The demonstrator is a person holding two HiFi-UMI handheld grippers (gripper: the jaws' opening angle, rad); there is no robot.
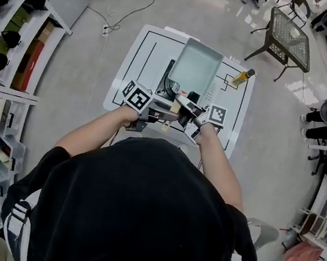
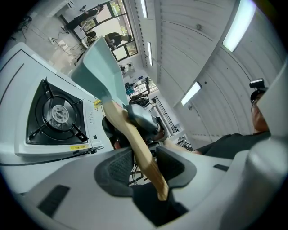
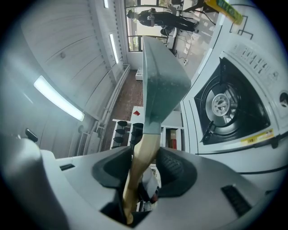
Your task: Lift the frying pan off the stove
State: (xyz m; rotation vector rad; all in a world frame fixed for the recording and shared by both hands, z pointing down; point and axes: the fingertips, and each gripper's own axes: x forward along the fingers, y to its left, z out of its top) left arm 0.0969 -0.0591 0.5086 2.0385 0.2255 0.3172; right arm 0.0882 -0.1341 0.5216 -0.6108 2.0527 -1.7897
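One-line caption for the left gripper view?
Frying pan held clear of the stove, its wooden handle clamped in the left claw.

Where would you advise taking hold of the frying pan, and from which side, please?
Grip the wooden handle, coming from the person's side: it is long, narrow and juts from the near edge of the frying pan, clear of the pan body. The left tongs and right tongs both clamp it there.

Pale-green rectangular frying pan (image 1: 195, 67) tilted above stove (image 2: 54, 114).
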